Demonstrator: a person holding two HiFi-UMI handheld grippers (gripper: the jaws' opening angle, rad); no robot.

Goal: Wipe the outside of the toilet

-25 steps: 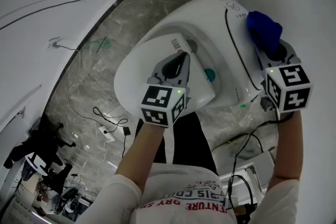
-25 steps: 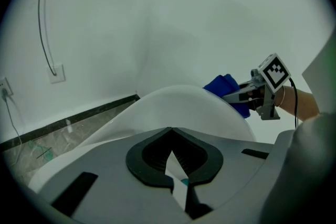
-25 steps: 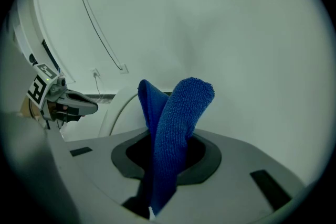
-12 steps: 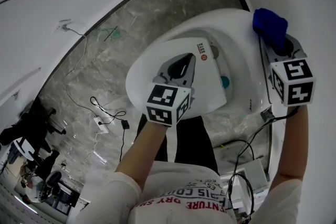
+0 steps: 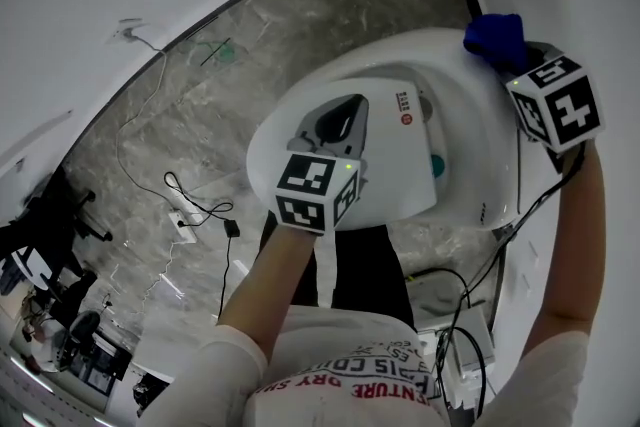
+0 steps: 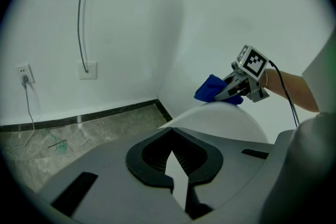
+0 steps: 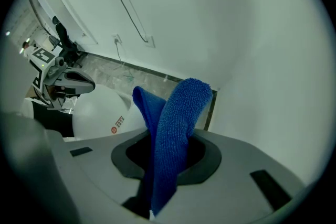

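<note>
The right gripper (image 5: 512,65) is clamping a blue cloth (image 5: 495,37) tightly between its jaws, holding it against the rear edge of the white toilet (image 5: 400,65) at the upper right. The left gripper (image 5: 342,120) is hovering over the toilet mid-frame, its tips together and gripping nothing.

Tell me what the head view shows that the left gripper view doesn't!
Only the head view shows the person's shirt, the wires on the floor and the red label on the toilet. Only the left gripper view looks between the left claw's jaws, which hold nothing. Both show the toilet, the floor and the right claw gripping the blue cloth.
</note>
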